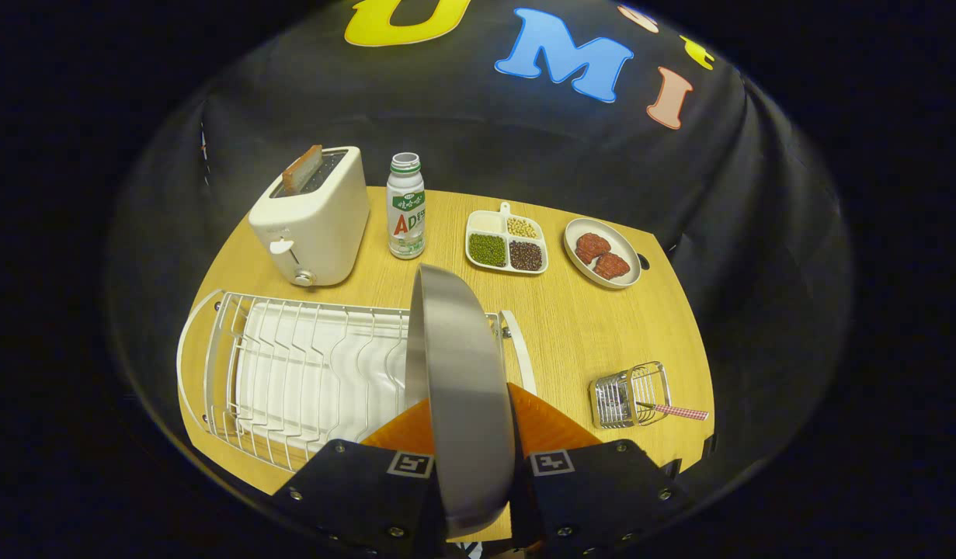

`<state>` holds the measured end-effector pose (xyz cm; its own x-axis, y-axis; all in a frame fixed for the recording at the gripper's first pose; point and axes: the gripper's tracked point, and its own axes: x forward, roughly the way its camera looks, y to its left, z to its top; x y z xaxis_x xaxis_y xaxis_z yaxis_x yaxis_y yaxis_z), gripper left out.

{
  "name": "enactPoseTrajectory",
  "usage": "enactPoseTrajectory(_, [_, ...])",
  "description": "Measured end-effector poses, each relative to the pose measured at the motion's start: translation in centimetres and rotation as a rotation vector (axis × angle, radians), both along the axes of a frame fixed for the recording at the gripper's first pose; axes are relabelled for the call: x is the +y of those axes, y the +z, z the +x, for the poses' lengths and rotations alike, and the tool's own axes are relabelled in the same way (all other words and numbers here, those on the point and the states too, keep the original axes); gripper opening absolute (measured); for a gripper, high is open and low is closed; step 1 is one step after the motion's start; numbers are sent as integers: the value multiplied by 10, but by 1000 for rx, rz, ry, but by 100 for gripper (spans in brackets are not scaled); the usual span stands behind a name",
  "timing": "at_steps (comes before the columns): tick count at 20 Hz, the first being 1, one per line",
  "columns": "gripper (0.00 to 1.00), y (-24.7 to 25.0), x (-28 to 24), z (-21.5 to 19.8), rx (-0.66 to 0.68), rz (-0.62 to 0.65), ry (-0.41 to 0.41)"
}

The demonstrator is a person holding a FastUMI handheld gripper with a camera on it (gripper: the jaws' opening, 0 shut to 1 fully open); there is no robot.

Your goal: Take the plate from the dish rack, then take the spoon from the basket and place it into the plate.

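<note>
Both fingers (446,435) pinch plate (458,373) edge-on above dish rack (291,373); bare table (586,326) beside basket (629,396).

A wooden table (571,326) carries several bystanders along its far edge. A white toaster (313,221) stands at the far left with a slice of toast (302,168) sticking up from one slot. Just beside it is an upright bottle (406,208) with a green-and-white label. Further right lies a white divided tray (507,243) holding green, dark red and pale beans in separate compartments. Next to that sits an oval dish (603,252) with two reddish-brown patties.
</note>
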<state>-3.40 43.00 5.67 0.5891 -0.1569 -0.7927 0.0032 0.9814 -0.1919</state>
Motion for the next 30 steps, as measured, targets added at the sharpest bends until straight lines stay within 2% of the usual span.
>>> enactPoseTrajectory(4, [30,25,-11,-12,-13,54,26])
enactPoseTrajectory(12, [30,56,-76,-46,-11,182,42])
enactPoseTrajectory(17, [30,62,-130,-63,-21,182,26])
enactPoseTrajectory(21, [30,53,-163,-84,4,191,22])
enactPoseTrajectory(30, [30,9,-200,-120,4,315,84])
